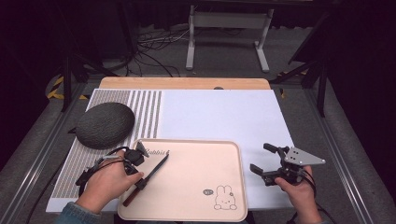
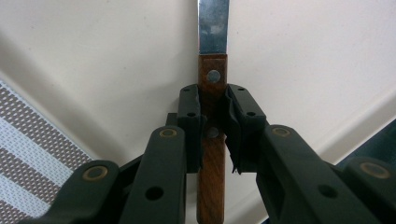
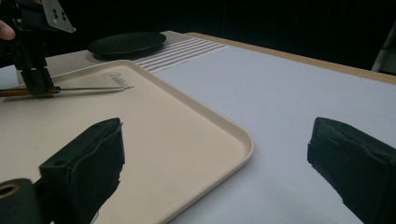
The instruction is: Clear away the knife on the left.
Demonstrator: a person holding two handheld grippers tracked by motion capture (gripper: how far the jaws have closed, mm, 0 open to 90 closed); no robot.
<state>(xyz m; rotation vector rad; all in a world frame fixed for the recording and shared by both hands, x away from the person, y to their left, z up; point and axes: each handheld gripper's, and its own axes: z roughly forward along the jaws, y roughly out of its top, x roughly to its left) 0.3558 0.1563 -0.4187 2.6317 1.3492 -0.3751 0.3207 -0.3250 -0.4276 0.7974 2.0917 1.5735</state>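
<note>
Left gripper (image 2: 212, 122) jaws clamp knife (image 2: 212, 88), tip cropped; right gripper (image 3: 215, 163) jaws wide.

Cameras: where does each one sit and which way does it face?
High view: above the person's side, looking forward and down; both forearms, left gripper, right gripper.
Left gripper view: on that gripper, looking down at the knife clamped on its handle.
Right gripper view: low, facing across the tray; jaws apart.
Shared: knife, tray.

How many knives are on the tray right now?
1. The knife lies on the tray's left side, its wooden handle clamped by the left gripper. Nothing seems hidden.
</note>
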